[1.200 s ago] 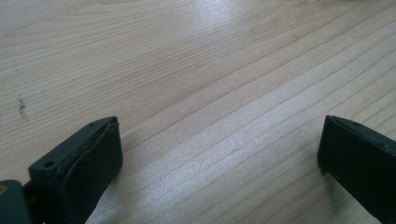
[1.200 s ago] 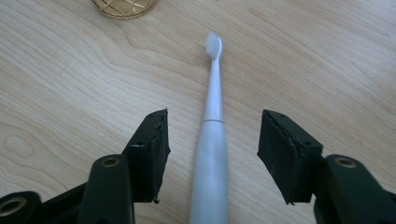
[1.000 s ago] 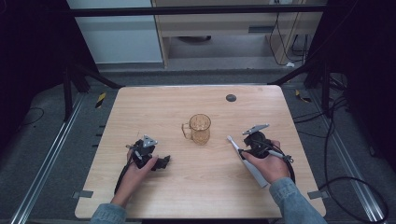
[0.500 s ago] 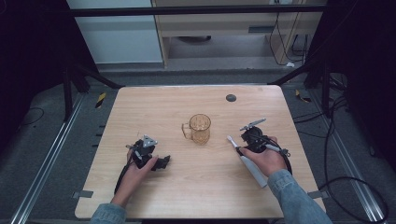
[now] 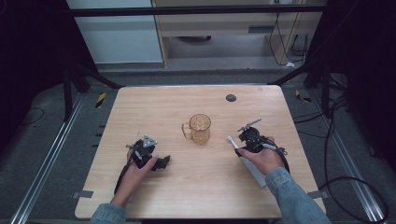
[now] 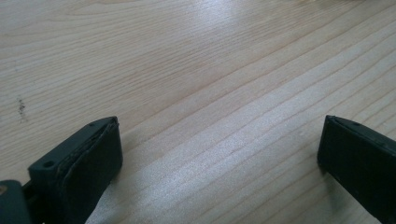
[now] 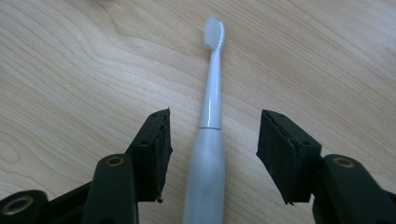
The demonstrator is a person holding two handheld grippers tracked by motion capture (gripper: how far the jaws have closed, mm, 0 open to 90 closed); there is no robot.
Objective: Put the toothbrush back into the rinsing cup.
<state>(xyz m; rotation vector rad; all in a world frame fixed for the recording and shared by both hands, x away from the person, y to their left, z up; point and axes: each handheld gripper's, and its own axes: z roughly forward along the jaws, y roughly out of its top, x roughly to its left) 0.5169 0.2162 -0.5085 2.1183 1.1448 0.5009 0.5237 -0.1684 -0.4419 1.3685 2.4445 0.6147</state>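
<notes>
The table [image 5: 154, 107] is pale wood with fine streaked grain — a small dark disc [image 5: 230, 98] sits at its far right. The toothbrush [image 7: 208, 140] is white with a pale grey handle; the mug [image 5: 200, 128] is clear amber. Both grippers — left [image 5: 161, 162], right [image 7: 212, 156] — are black.

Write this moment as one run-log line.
right gripper: open, straddling toothbrush flat on table | left gripper: open, nothing between | mug: upright, untouched
</notes>
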